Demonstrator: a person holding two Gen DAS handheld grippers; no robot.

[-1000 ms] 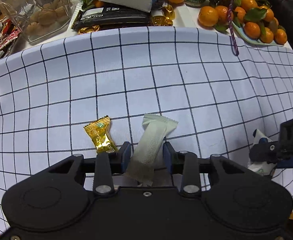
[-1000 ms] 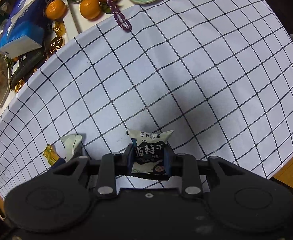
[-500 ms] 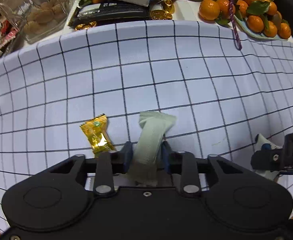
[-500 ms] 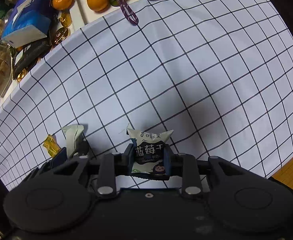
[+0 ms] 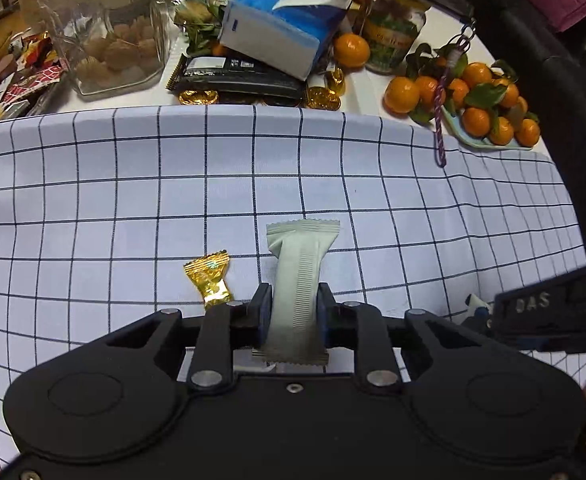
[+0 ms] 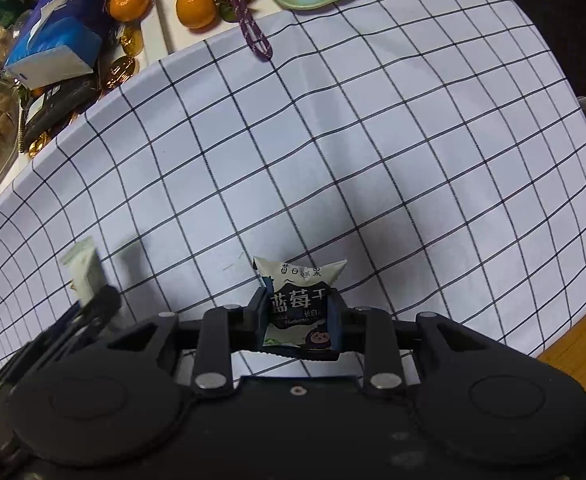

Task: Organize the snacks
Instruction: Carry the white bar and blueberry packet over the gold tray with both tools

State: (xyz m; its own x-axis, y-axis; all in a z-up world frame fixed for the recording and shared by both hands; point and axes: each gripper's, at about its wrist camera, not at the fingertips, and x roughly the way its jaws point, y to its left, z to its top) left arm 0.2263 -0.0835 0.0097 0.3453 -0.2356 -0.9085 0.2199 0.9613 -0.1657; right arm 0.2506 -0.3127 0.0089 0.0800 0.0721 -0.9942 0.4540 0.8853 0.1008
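My left gripper [image 5: 292, 304] is shut on a long pale green snack bar [image 5: 297, 276] and holds it above the checked cloth [image 5: 133, 184]. A gold-wrapped candy [image 5: 210, 282] lies on the cloth just left of it. My right gripper [image 6: 297, 312] is shut on a small white and dark blueberry snack packet [image 6: 299, 300]. The pale green bar also shows at the left of the right wrist view [image 6: 82, 268], with the left gripper's body under it.
Beyond the cloth's far edge stand a glass jar of cookies [image 5: 109, 36], a blue tissue pack [image 5: 281, 20], a black packet [image 5: 237, 76], gold coins [image 5: 321, 98] and a tray of tangerines [image 5: 489, 112]. A purple cord [image 5: 441, 120] hangs onto the cloth.
Both grippers have lifted and drawn back with their snacks. The left gripper closed tighter on the green bar, which now stands straighter. The two grippers have come closer together.
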